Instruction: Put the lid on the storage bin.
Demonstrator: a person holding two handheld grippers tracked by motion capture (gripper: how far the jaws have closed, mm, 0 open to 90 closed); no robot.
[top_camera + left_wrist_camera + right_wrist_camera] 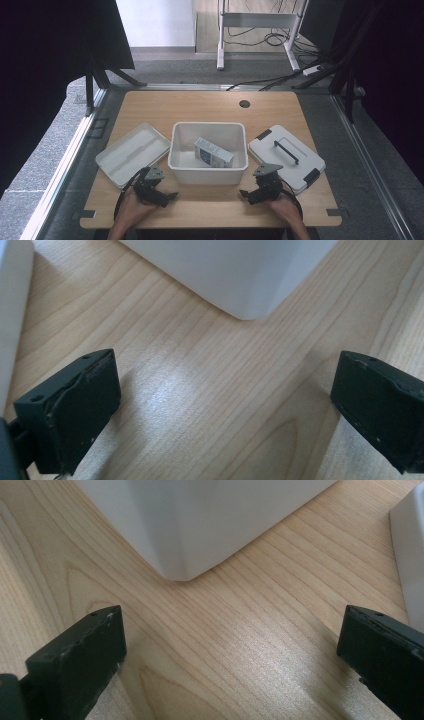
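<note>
Now both grippers (167,196) (245,193) wide, nr bin (208,172)

I see the white plastic bin (208,170) sitting upright and open at the middle of the table, its near corners facing my grippers. Inside it a small carton (213,152) lies tilted on its side.
</note>
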